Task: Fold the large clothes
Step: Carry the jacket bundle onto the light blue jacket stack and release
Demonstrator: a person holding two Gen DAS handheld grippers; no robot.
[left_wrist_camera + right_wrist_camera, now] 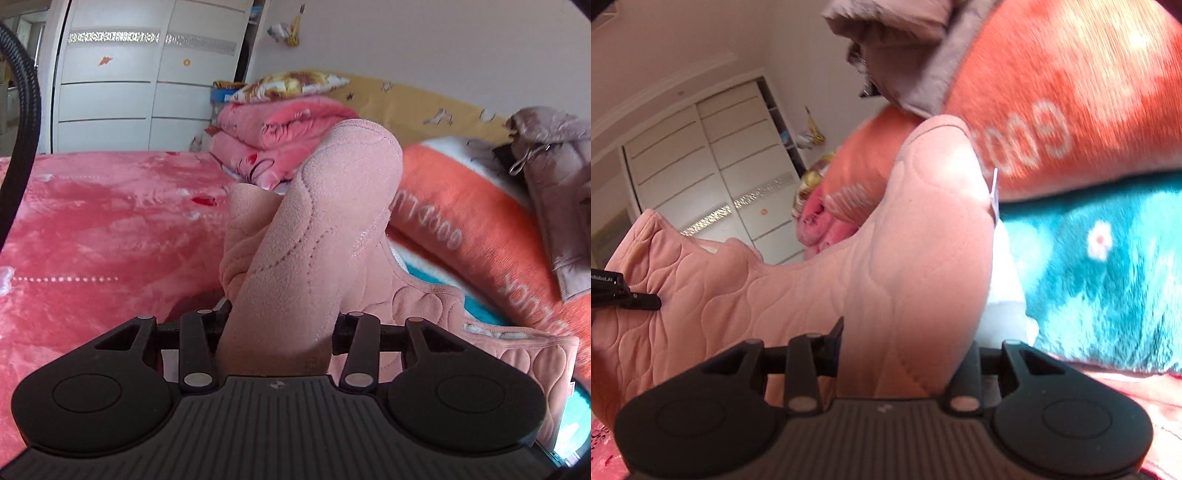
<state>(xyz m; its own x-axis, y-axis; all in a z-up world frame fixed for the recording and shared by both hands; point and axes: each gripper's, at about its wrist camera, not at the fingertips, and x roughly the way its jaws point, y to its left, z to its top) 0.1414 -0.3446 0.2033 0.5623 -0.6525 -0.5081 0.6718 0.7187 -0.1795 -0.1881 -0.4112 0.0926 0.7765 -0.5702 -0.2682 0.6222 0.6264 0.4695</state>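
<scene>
Over the bed (92, 221), with its pink fleece cover, I had both tongs lifted and a pink quilted garment (325, 229) bunched up between them. At the far left stood the white wardrobe (122, 81); next came a stack of folded pink blankets (277, 133) at the head of the bed. My left tongs (280, 328) were clamped on a thick roll of the garment, which rose straight ahead of the camera and hid the fingertips, so the exact hold was a judgement from the cloth pinched at the jaw roots. To the right of that roll the quilted fabric draped down toward an orange and teal blanket (461, 221), and a grey padded jacket (546, 177) lay on it at the far right.

From the right wrist view, the right tongs (905, 343) were likewise clamped on a thick fold of the same garment, and the left tongs showed at the left edge, touching the cloth.

What worried me was the bulk. Each grip held a rounded wad rather than a clean edge, so I judged layers could slide out unevenly and spoil the fold line. The hanging part could also snag the orange blanket or drag the jacket if I swung across too low
</scene>
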